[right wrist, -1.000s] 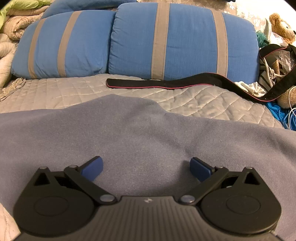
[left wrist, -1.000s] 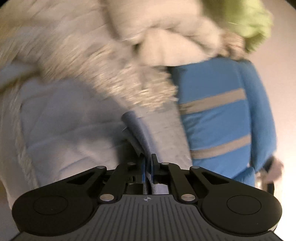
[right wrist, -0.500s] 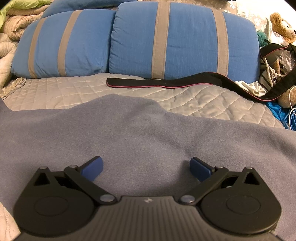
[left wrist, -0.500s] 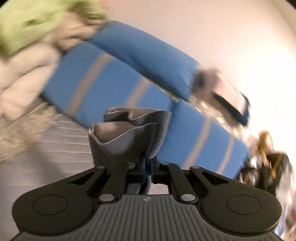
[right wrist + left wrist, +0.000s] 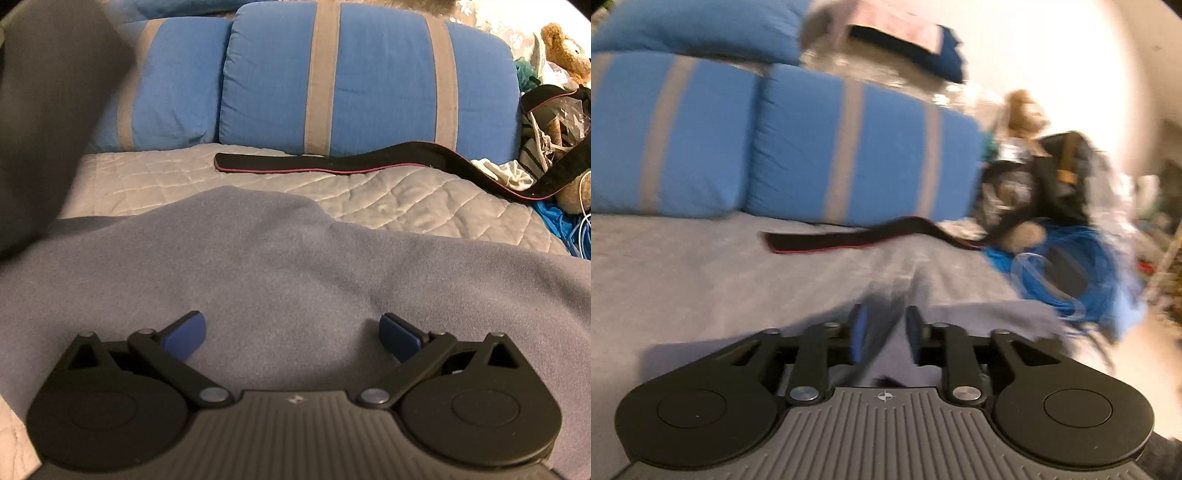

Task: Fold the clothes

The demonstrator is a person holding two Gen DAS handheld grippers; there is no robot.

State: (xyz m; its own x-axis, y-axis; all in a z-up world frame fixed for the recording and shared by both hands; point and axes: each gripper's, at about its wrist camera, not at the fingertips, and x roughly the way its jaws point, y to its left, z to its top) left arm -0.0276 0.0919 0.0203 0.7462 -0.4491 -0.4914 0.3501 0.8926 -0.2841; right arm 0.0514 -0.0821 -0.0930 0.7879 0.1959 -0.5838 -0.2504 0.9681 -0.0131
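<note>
Right wrist view, right gripper [image 5: 291, 334] jaws apart over one grey garment [image 5: 295, 266], two striped pillows [image 5: 369, 77], left gripper [image 5: 882, 332] jaws just parting.

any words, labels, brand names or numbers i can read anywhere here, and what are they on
No readable text in either view.
left gripper: only a small crosshair mark on its grey body, no letters.
right gripper: a small emblem on its body, too small to read.
pillows, black strap and grey garment: no labels showing.

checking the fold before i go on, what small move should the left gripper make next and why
Probably pull the left gripper back clear of the grey garment. Its jaws have just been opening, and a blurred edge of cloth sits loosely between them, so it looks released. The right gripper rests open over the cloth.
</note>
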